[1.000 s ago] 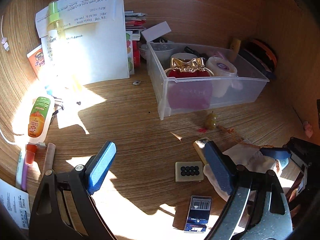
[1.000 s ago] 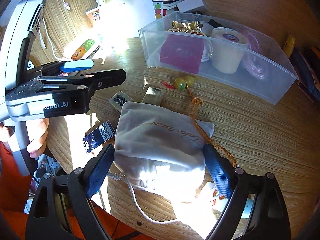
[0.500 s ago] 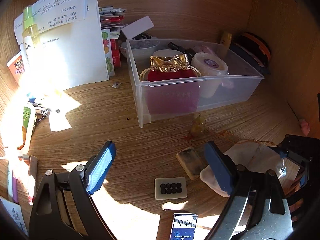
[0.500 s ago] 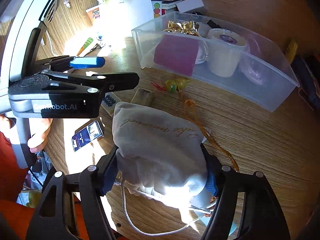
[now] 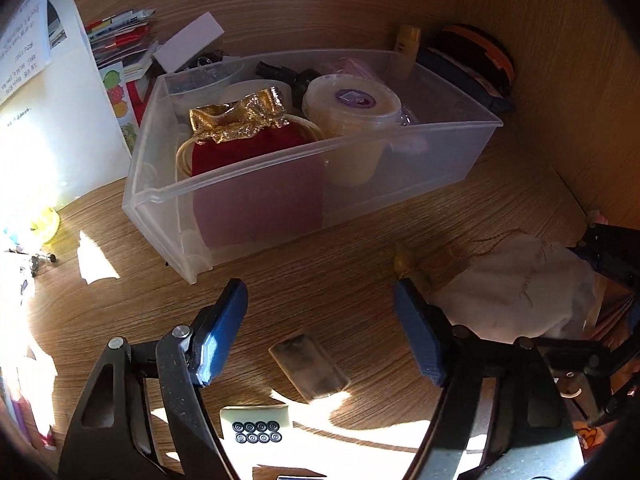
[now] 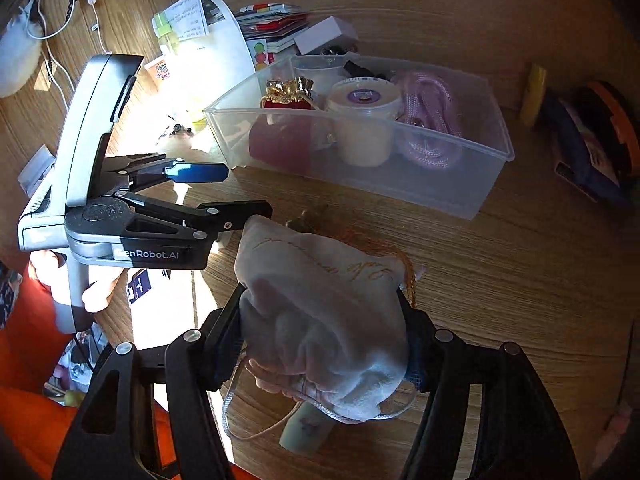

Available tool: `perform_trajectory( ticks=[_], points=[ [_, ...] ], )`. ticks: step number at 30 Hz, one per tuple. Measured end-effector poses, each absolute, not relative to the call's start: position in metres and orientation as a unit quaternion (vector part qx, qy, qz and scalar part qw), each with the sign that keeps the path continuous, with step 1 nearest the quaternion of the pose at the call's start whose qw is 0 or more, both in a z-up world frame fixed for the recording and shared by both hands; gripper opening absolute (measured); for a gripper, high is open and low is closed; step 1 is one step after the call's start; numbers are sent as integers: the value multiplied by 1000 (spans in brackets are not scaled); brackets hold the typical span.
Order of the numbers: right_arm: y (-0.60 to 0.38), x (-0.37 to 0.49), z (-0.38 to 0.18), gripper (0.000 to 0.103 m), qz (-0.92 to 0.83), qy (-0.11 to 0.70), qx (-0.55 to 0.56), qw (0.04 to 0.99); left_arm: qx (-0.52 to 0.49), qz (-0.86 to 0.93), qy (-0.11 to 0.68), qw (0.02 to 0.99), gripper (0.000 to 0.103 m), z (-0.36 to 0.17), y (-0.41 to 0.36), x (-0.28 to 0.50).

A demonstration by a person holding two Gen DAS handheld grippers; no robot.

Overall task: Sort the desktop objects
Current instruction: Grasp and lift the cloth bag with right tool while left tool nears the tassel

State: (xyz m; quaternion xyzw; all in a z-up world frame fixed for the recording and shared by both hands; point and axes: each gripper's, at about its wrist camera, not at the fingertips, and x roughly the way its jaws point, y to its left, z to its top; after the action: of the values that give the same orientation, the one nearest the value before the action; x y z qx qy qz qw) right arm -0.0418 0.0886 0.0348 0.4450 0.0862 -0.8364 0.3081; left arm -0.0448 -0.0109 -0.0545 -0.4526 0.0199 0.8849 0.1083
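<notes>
Pale grey cloth drawstring pouch [image 6: 320, 320], soft and crumpled, pinched between the blue pads of the right gripper [image 6: 322, 344], jaws closing on it; long axis running away from the camera toward the clear plastic bin [image 6: 448, 196], gathered mouth and loose cord nearest the camera, gold script across the far end. Positioned in front of the bin, near its front wall, apparently lifted off the wooden desk [image 6: 520, 280]. Orange-gold braided cord [image 6: 404, 272] trailing at the pouch's far right corner.

Left gripper [image 5: 320, 328] grasping nothing, jaws closing, one small dull rectangular block [image 5: 310, 366] flat on the desk between the fingers, long axis slanting. One white tile with eight black rings [image 5: 256, 426] lying nearer the camera than the block.

Inside the bin: one red velvet pouch with a crinkled gold top [image 5: 248, 136], one round white tub with a purple label [image 5: 352, 104], one coil of pink rope [image 6: 428, 120]. One black-and-orange round object [image 5: 476, 56] beyond the bin's far right corner.
</notes>
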Motion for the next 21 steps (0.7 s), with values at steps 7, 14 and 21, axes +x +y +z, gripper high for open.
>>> perform_trajectory(
  ticks=[7,14,21],
  points=[
    [114,-42,32,61,-841,75,443,302,-453,882,28,124,76,-51,7,-56],
    [139,-62,45,61,-837,12,448,314,-445,888,13,119,76,-41,-3,-51],
    [148,-79,46,61,-833,-14,457,311,-450,878,53,155,75,-38,26,-44]
  ],
)
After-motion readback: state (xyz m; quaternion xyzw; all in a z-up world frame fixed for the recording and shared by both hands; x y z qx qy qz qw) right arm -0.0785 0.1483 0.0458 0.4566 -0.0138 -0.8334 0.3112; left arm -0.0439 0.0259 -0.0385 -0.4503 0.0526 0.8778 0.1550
